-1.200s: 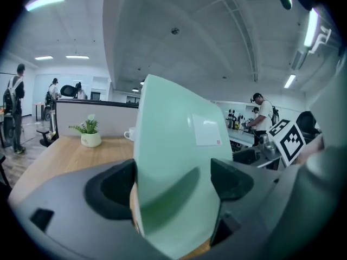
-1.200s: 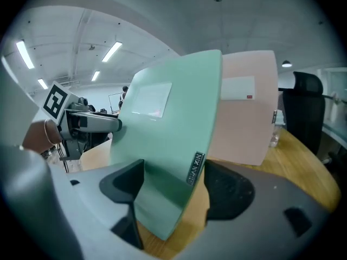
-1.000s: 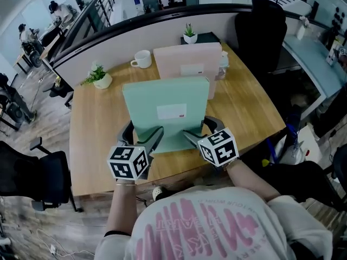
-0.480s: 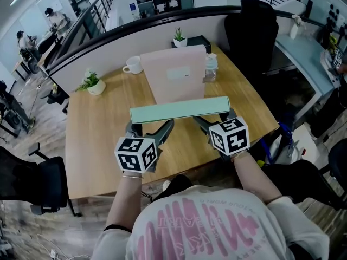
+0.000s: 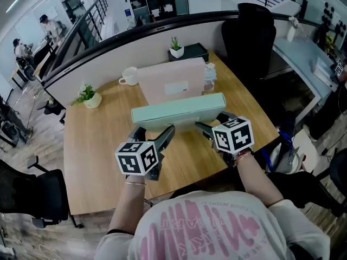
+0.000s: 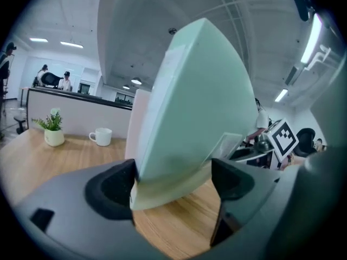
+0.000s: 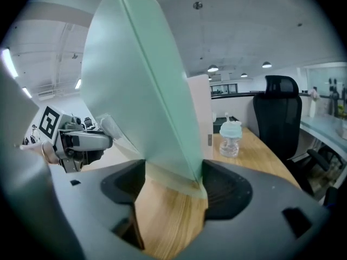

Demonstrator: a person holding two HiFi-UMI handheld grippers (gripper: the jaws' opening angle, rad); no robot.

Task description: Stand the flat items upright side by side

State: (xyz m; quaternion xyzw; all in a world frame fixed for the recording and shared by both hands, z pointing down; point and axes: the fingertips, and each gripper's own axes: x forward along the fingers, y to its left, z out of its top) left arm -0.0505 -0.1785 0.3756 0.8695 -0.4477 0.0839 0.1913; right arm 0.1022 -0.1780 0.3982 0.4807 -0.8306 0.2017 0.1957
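A mint-green flat box (image 5: 179, 110) stands on its long edge on the wooden table (image 5: 92, 140), held at both lower ends. My left gripper (image 5: 153, 133) is shut on its left end and my right gripper (image 5: 212, 124) on its right end. Just behind it a pink flat box (image 5: 171, 83) stands upright, roughly parallel. In the left gripper view the green box (image 6: 195, 102) fills the gap between the jaws of my left gripper (image 6: 173, 180). The right gripper view shows the green box (image 7: 141, 91) wedged between the pads of my right gripper (image 7: 172, 186), with the pink box (image 7: 199, 118) behind.
A white mug (image 5: 129, 76) and a potted plant (image 5: 87, 96) stand at the back left. A second plant (image 5: 176, 47) on a black box (image 5: 192, 50) and a clear bottle (image 5: 210, 75) are at the back right. A black chair (image 5: 252, 31) stands beyond the table's right edge.
The green box, leaning back with its face showing a second ago, has been tipped upright and carried away from me toward the pink box. Both grippers moved with it.
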